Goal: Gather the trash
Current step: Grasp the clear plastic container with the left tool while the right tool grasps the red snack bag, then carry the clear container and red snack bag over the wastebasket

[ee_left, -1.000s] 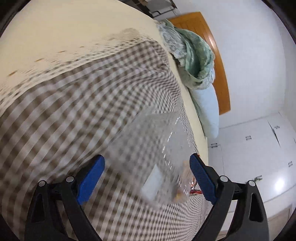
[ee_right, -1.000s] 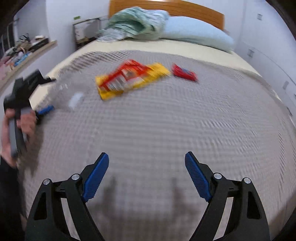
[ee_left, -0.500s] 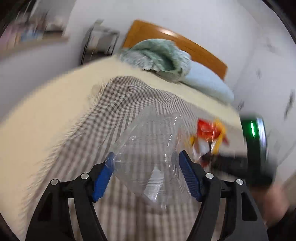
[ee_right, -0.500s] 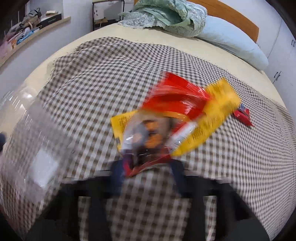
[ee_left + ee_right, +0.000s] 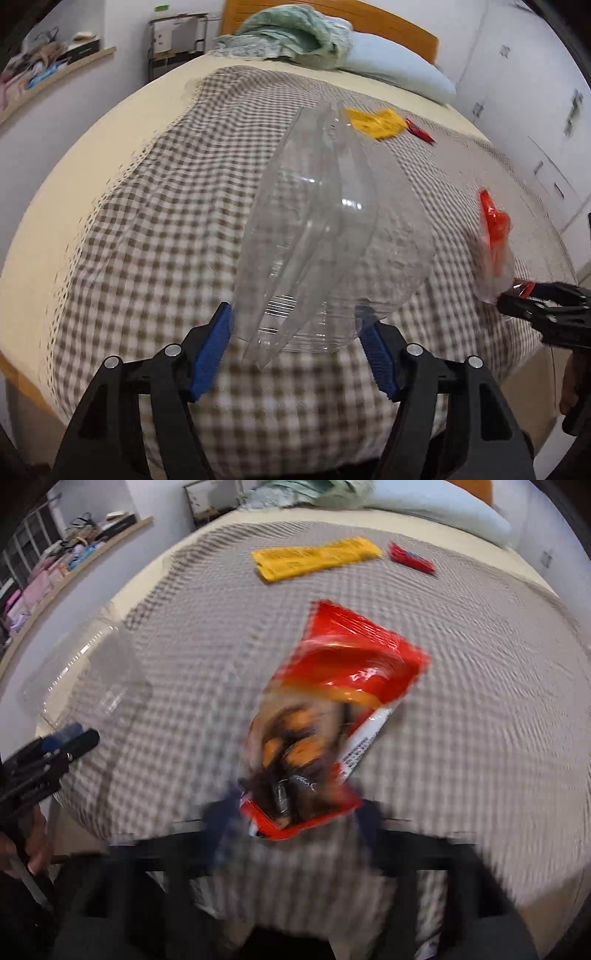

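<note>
My left gripper [image 5: 295, 332] is shut on a clear plastic clamshell container [image 5: 325, 236] and holds it up above the checked blanket [image 5: 147, 240]. My right gripper [image 5: 295, 819], blurred by motion, is shut on a red snack bag [image 5: 332, 716] and holds it above the blanket [image 5: 480, 664]. The red bag [image 5: 495, 229] and the right gripper [image 5: 517, 295] also show at the right of the left wrist view. The left gripper [image 5: 70, 738] and the clear container [image 5: 81, 672] show at the left of the right wrist view. A yellow wrapper [image 5: 314, 557] and a small red wrapper [image 5: 410, 559] lie on the blanket farther up.
The yellow wrapper [image 5: 376, 122] and small red wrapper [image 5: 419, 129] lie toward the head of the bed. A green crumpled quilt [image 5: 291, 33] and a pale pillow [image 5: 399, 70] lie at the wooden headboard. A shelf with clutter [image 5: 55, 565] runs along the left wall. White cupboards [image 5: 546, 129] stand on the right.
My right gripper closed on the red snack bag and lifted it off the yellow wrapper, pulling back. My left gripper closed on the clear container and swung to face the headboard.
</note>
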Tool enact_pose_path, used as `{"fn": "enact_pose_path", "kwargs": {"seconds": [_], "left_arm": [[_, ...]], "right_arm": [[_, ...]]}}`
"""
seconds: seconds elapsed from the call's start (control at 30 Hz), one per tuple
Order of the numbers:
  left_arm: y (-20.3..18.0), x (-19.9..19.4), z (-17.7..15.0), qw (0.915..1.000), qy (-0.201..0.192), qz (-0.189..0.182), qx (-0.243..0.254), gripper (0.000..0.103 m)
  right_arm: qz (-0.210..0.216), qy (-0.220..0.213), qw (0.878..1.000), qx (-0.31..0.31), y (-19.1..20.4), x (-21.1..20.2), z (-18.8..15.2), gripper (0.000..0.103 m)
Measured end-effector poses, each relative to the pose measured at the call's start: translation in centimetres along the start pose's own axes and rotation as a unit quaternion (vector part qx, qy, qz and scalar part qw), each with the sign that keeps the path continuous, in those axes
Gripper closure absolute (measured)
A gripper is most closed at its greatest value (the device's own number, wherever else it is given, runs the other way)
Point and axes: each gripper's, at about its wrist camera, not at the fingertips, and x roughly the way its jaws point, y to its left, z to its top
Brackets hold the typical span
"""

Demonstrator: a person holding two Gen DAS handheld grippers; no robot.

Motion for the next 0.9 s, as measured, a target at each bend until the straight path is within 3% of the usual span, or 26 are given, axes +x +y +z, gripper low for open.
{"fn": "enact_pose_path", "kwargs": {"seconds": [0.1, 0.23, 0.37, 0.47, 0.5, 0.53, 0.57, 0.6, 0.67, 0.9], "left_arm": [[-0.1, -0.2, -1.2, 0.9993, 0.01, -0.031, -0.019, 0.028], [1.3, -1.5, -2.5, 0.9991, 0.005, -0.012, -0.041, 0.028], [1.2, -3.5, -3.3, 0.9996, -0.023, 0.015, -0.005, 0.028], [0.9, -4.4, -3.3, 0.9989, -0.04, 0.025, 0.002, 0.029], [0.9, -4.4, -3.1, 0.9989, -0.041, 0.023, 0.0, 0.039], [1.1, -4.5, -3.2, 0.9991, -0.037, 0.019, -0.006, 0.039], [1.0, -4.4, -2.6, 0.999, -0.039, 0.018, -0.01, 0.04], [1.0, -4.9, -2.6, 0.9987, -0.046, 0.016, -0.014, 0.04], [0.1, -5.0, -1.6, 0.9983, -0.053, 0.018, -0.012, 0.041], [-2.0, -8.5, -1.0, 0.9972, -0.074, 0.007, -0.009, 0.043]], "right_arm": [[0.012, -0.03, 0.999, 0.015, -0.3, -1.1, -1.9, 0.025], [-0.025, -0.035, 0.998, 0.048, -0.1, -0.1, -3.9, 0.025], [-0.015, -0.051, 0.996, 0.071, 0.8, 0.4, -4.6, 0.025], [-0.05, -0.062, 0.995, 0.056, 1.6, 1.1, -3.2, 0.025], [-0.049, -0.06, 0.996, 0.052, 1.6, 1.4, -2.9, 0.025], [-0.035, -0.057, 0.996, 0.053, 1.5, 1.9, -2.6, 0.026], [-0.034, -0.05, 0.996, 0.062, 0.9, 2.3, -2.4, 0.06], [-0.043, -0.045, 0.995, 0.073, 0.4, 2.3, -2.2, 0.081], [-0.021, -0.046, 0.995, 0.083, -0.2, 1.8, -1.7, 0.085], [-0.015, -0.097, 0.991, 0.086, -1.5, -4.7, -3.5, 0.091]]}}
